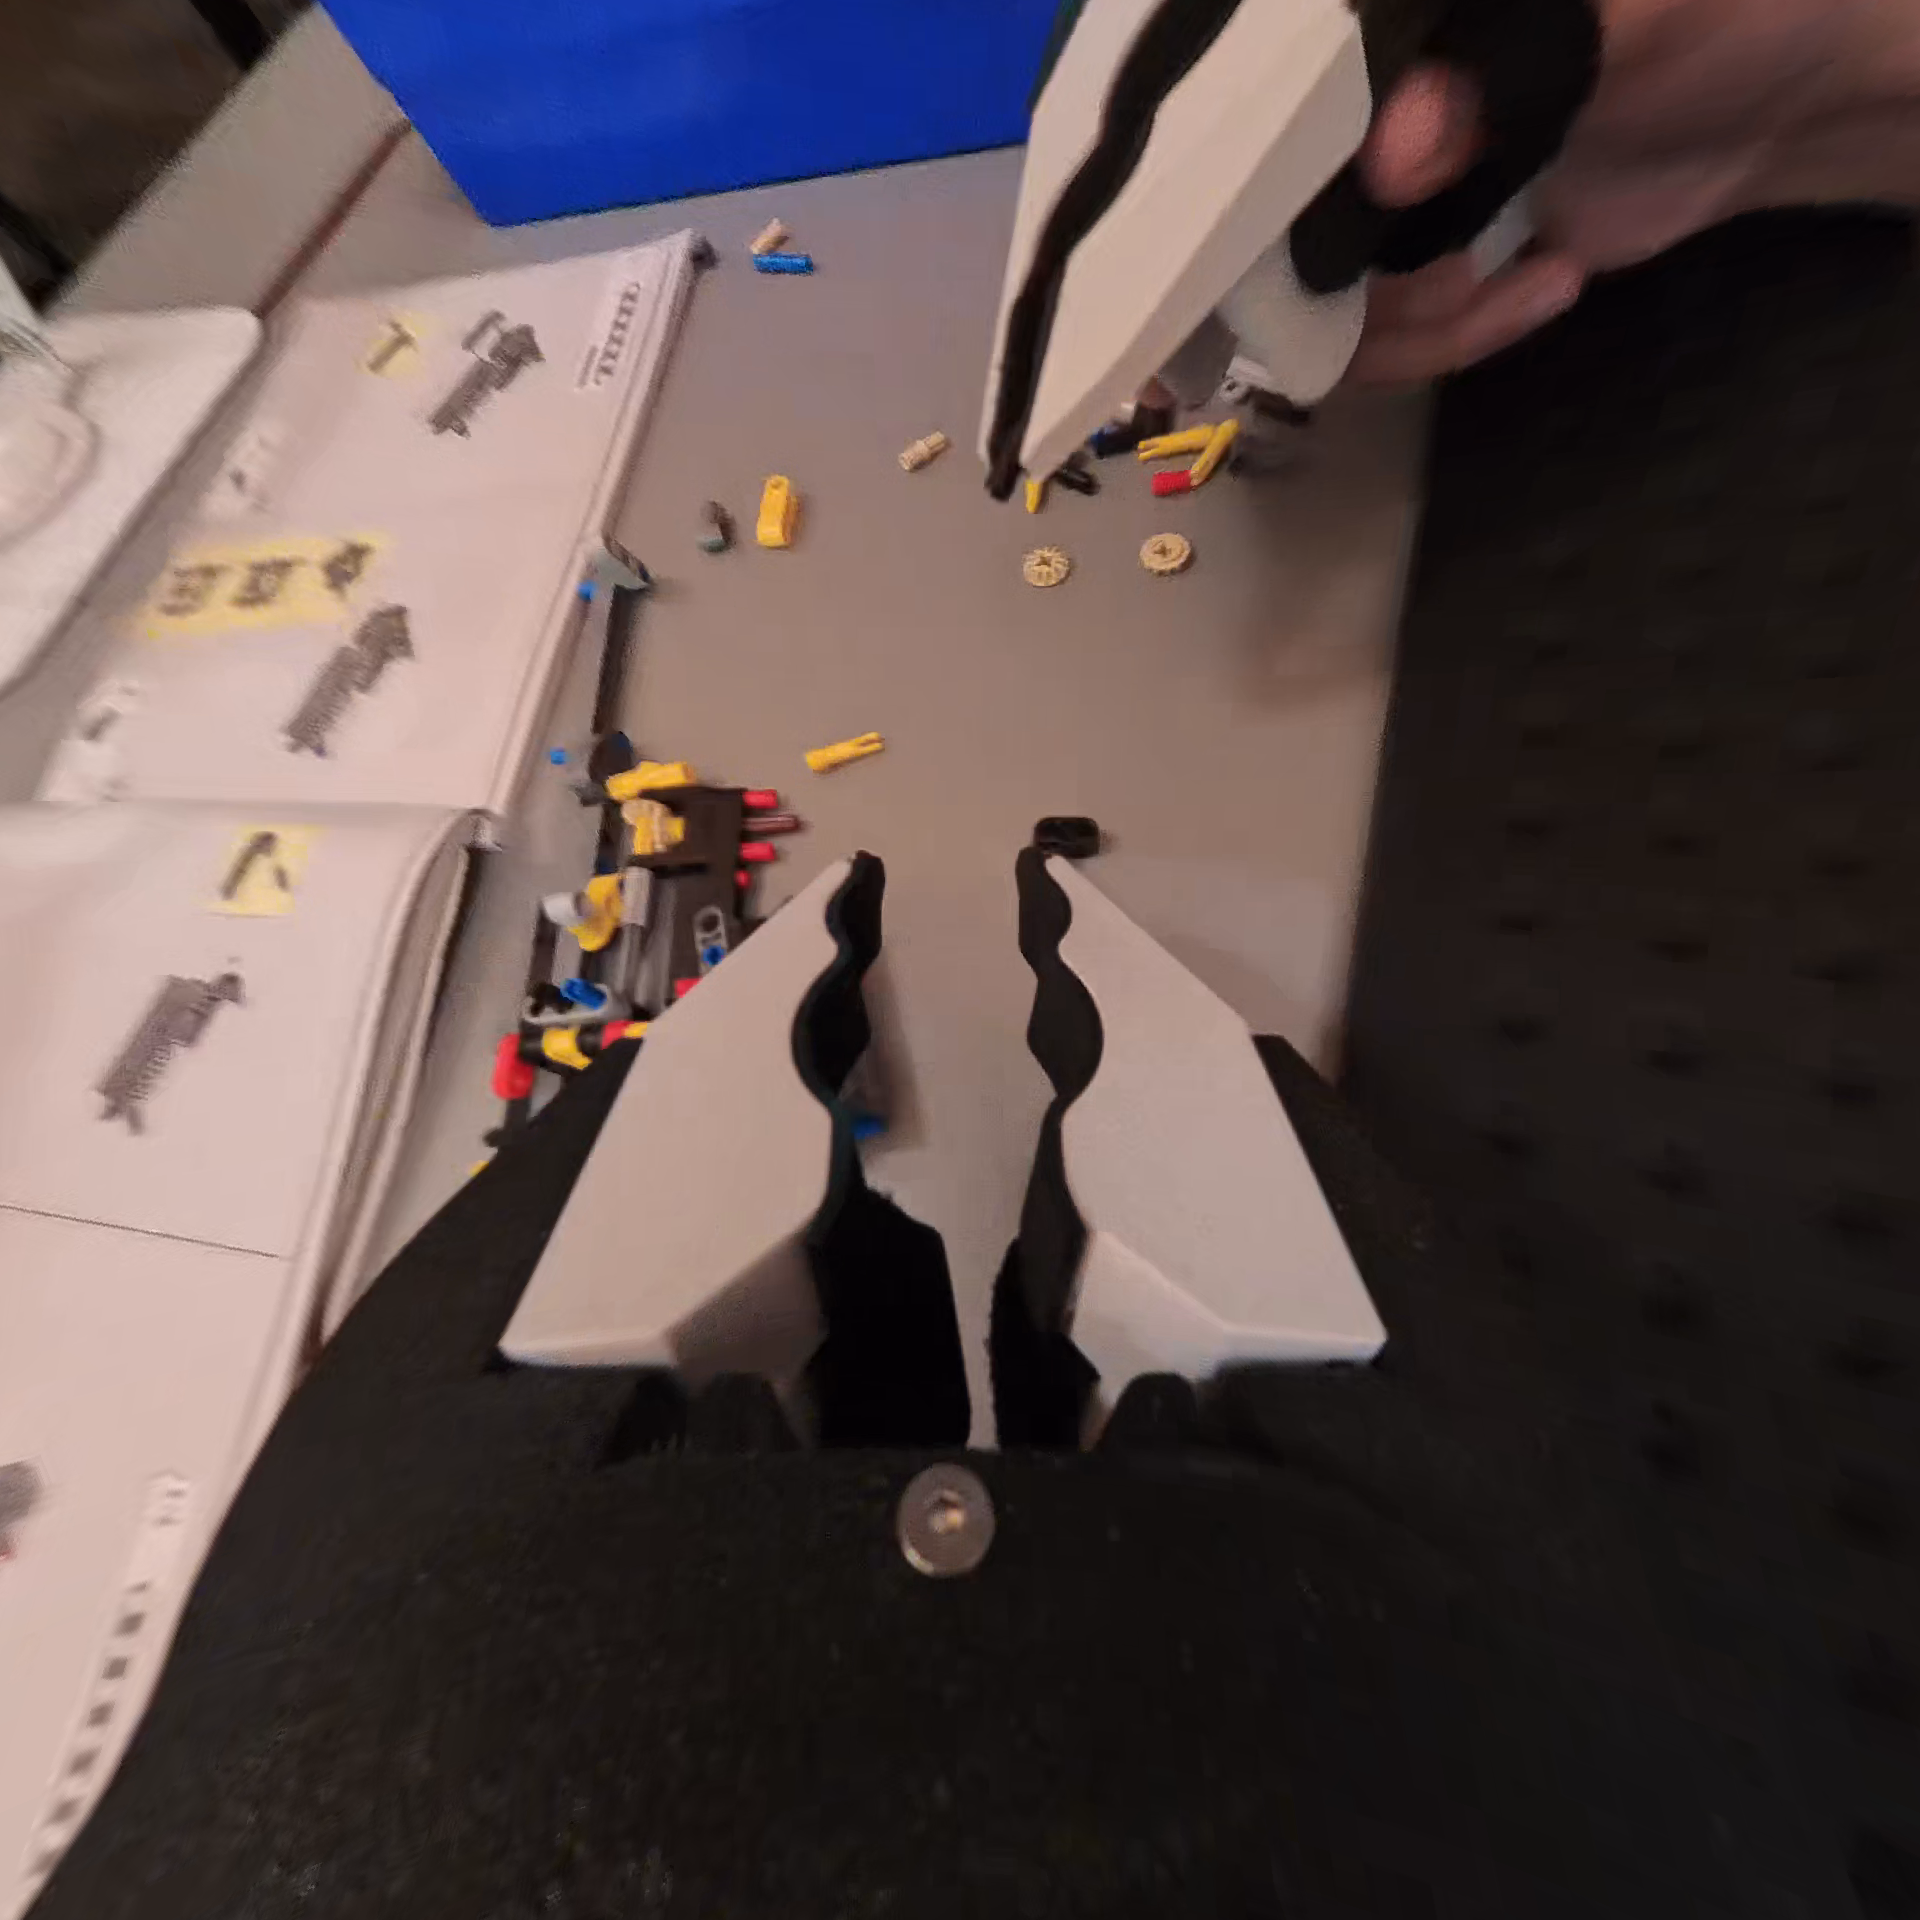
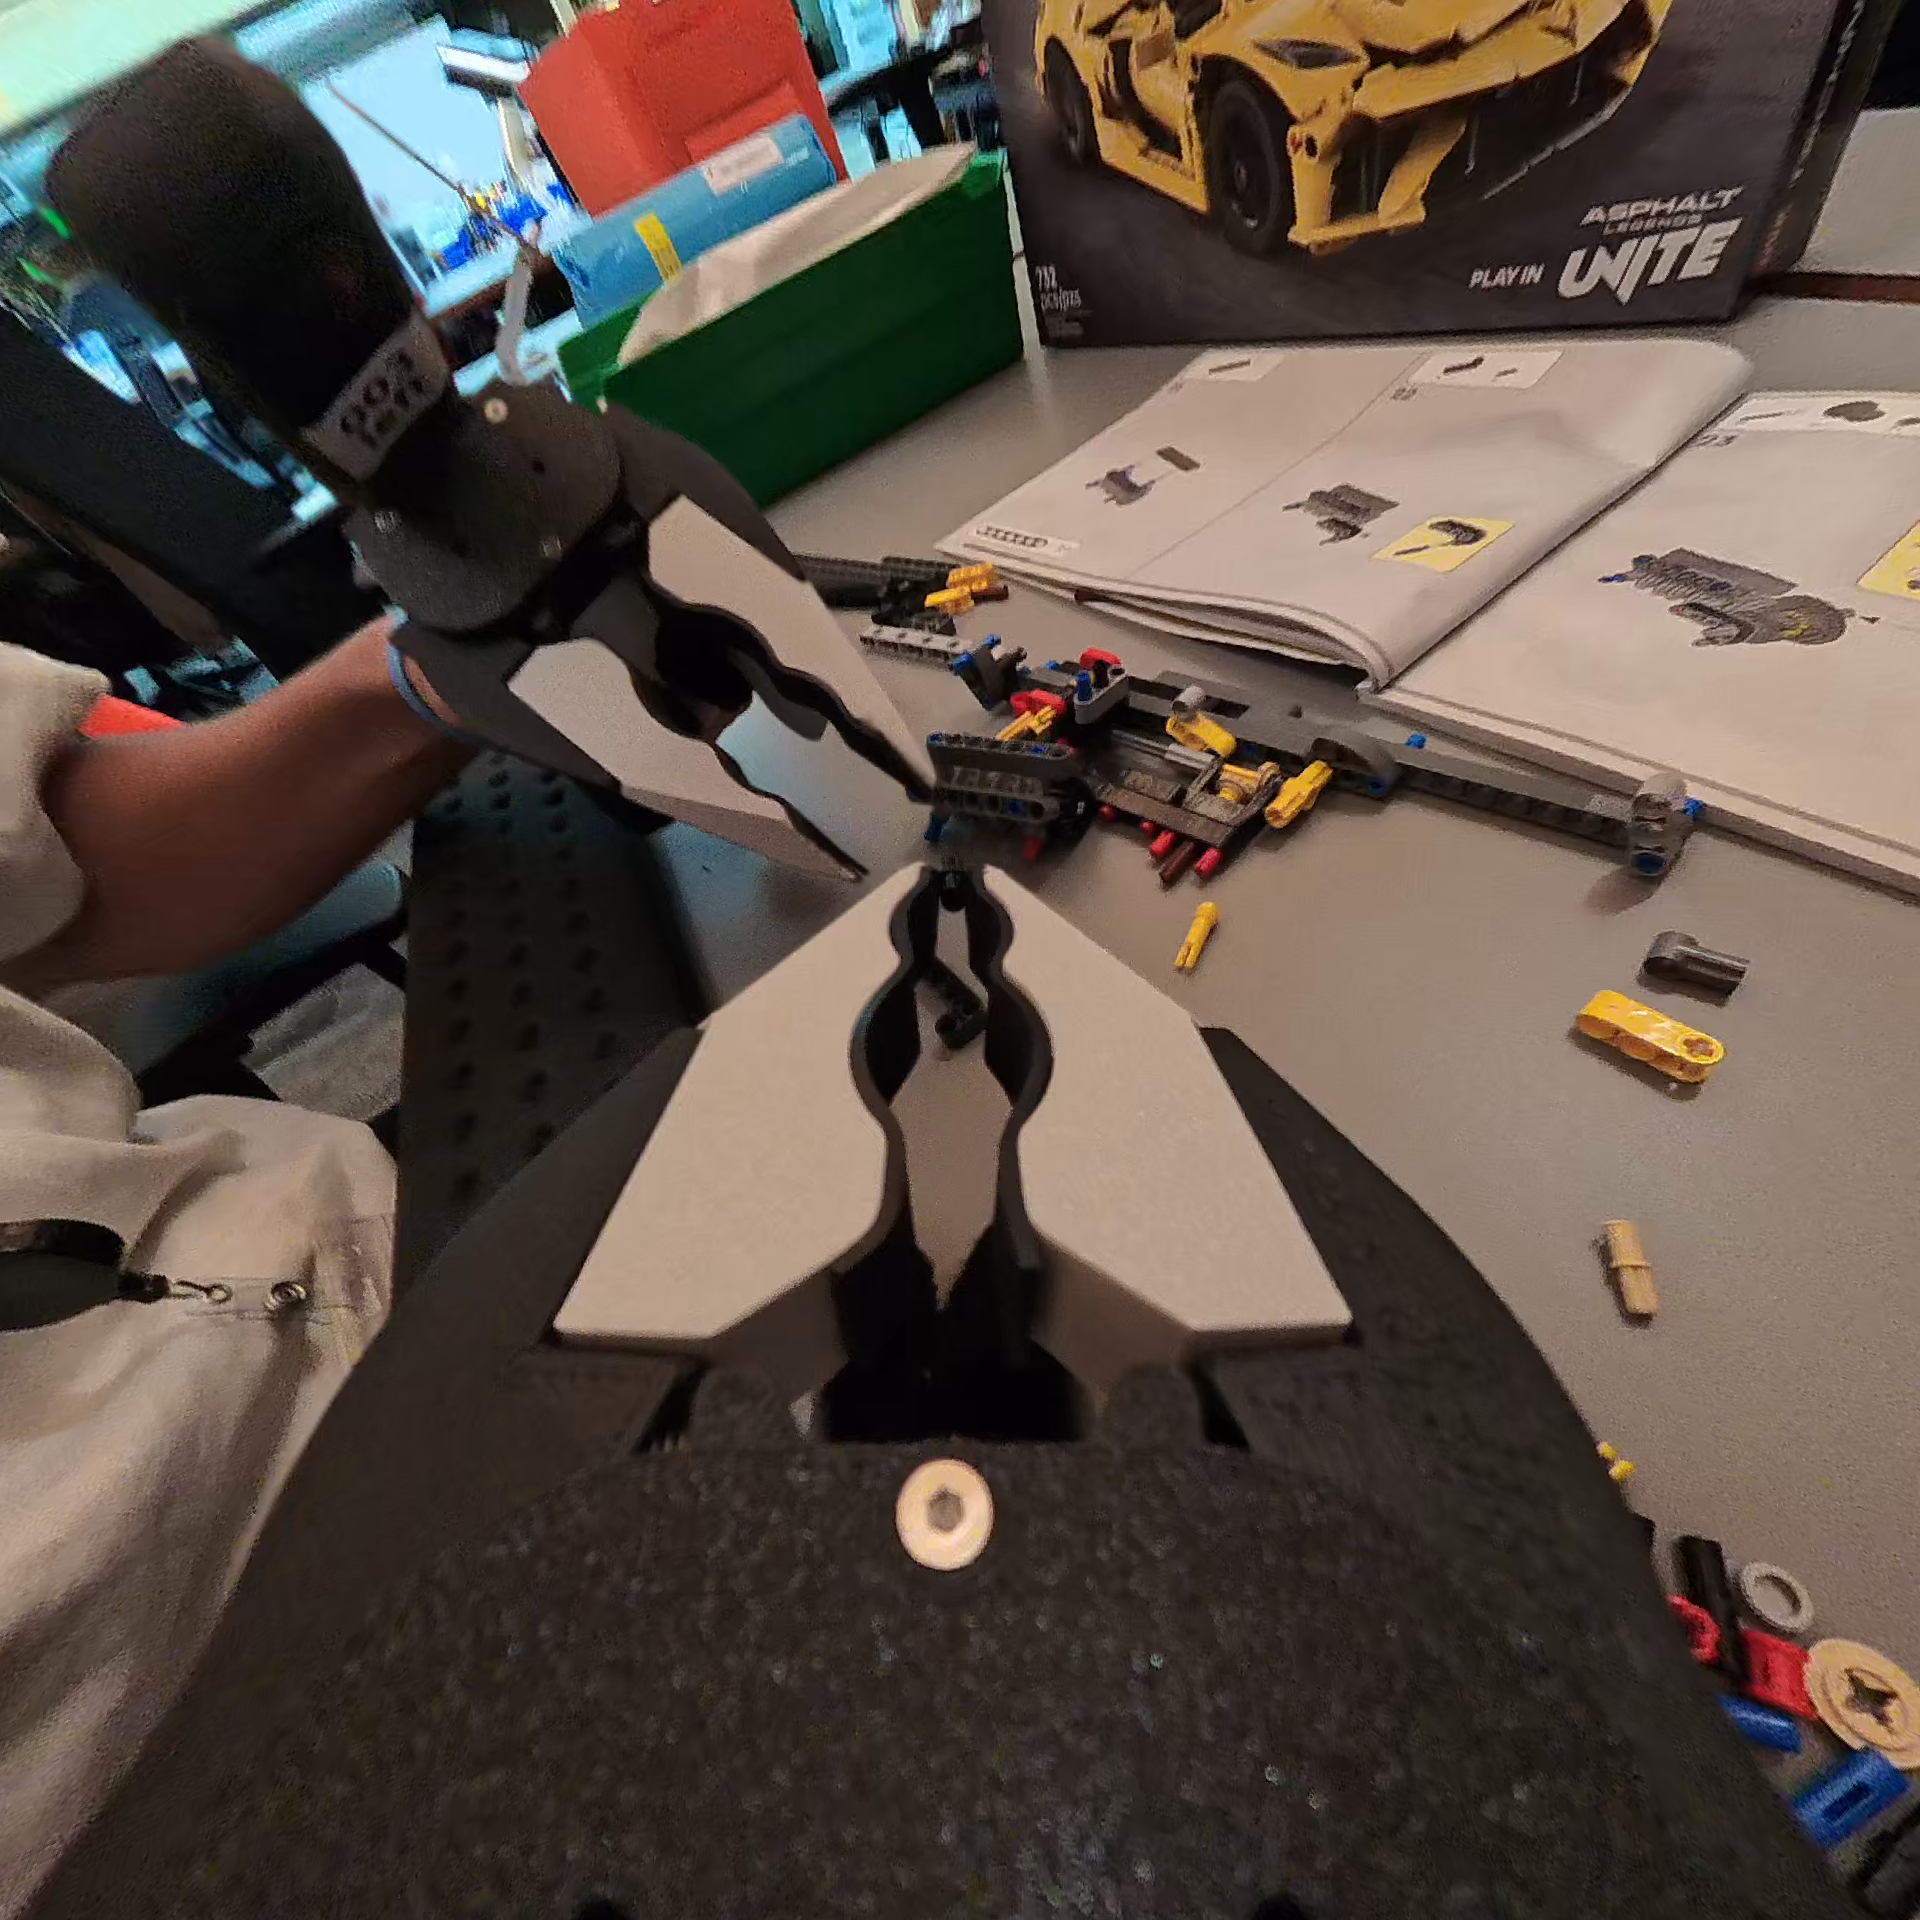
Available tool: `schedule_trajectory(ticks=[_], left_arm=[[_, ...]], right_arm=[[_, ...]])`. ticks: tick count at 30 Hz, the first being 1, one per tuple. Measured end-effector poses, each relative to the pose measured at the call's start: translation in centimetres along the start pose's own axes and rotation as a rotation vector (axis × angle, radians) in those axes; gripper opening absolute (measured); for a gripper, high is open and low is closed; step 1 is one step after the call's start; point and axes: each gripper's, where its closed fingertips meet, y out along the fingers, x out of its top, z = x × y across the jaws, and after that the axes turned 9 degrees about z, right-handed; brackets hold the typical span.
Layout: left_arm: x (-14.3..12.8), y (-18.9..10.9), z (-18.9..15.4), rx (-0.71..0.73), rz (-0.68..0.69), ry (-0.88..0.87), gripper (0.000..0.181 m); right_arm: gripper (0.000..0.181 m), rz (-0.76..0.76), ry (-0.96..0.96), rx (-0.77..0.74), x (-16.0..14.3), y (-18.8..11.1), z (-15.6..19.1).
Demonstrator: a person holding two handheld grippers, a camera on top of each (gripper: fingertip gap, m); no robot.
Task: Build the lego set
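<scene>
The part-built Lego frame (image 2: 1226, 758), a long grey beam with black, yellow, red and blue parts, lies beside the open instruction booklet (image 2: 1351, 499); it also shows in the left wrist view (image 1: 665, 914). My left gripper (image 1: 948, 862) is open and empty just right of the frame, next to a small black piece (image 1: 1067, 834). In the right wrist view the left gripper (image 2: 896, 831) has one tip touching the frame's near end. My right gripper (image 2: 954, 875) is shut on a small black piece (image 2: 951, 904) close to that end. It also shows, shut, in the left wrist view (image 1: 1003, 478).
Loose pieces lie on the grey table (image 2: 1403, 1091): a yellow beam (image 2: 1650, 1049), a dark connector (image 2: 1694, 966), tan gears (image 1: 1046, 566), a small pile (image 2: 1818, 1683). The Lego box (image 2: 1403, 156), a green bin (image 2: 831, 343) and a blue bin (image 1: 675, 94) stand behind. A black perforated mat (image 1: 1662, 831) borders the table. My right fingertips sit around 7 cm from my left ones. The dark connector (image 2: 1694, 966) sits 15 cm or so from the ends of my right fingers. Seen from the left wrist view (image 1: 724, 526) as well.
</scene>
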Motion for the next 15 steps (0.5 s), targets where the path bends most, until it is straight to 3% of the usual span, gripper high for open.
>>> schedule_trajectory(ticks=[4, 7, 9, 15], left_arm=[[-1.0, 0.9, -1.2, -0.093, 0.058, -0.040, 0.024], [-2.3, 2.0, -1.5, -0.083, 0.136, 0.003, 0.024], [-2.8, 2.5, -1.7, -0.085, 0.166, 0.008, 0.035], [-1.6, 1.9, -3.0, -0.154, 0.078, 0.016, 0.047]], right_arm=[[0.005, 0.042, -0.048, -0.038, -0.4, 1.0, 0.1], [0.005, 0.019, -0.065, -0.067, -0.3, 0.8, -0.3], [0.005, -0.010, -0.063, -0.063, 0.1, 0.5, -0.3], [0.005, -0.035, -0.064, -0.051, 0.3, 0.2, -0.2]])
